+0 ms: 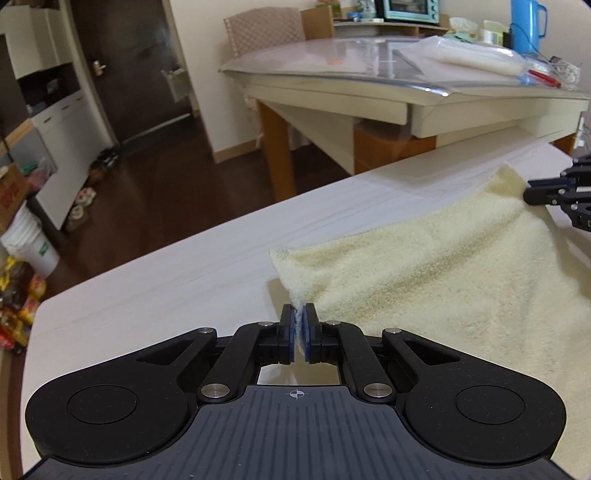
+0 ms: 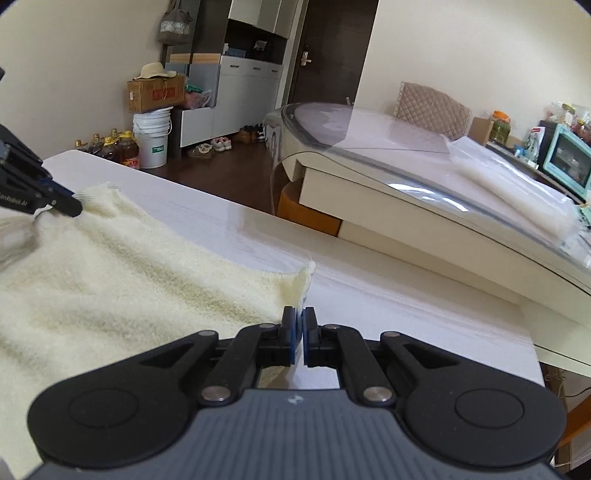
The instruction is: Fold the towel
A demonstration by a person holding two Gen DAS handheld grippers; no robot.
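A cream terry towel is held stretched a little above the white table. My left gripper is shut on the towel's left corner. My right gripper is shut on the towel's right corner. Each gripper shows in the other's view: the right one at the far right edge, the left one at the far left edge, both pinching towel edge. The cloth sags between them.
The white table's far edge runs behind the towel. A second table with a plastic cover, a bagged towel and a blue jug stands beyond. Floor clutter, buckets and bottles sit at the left.
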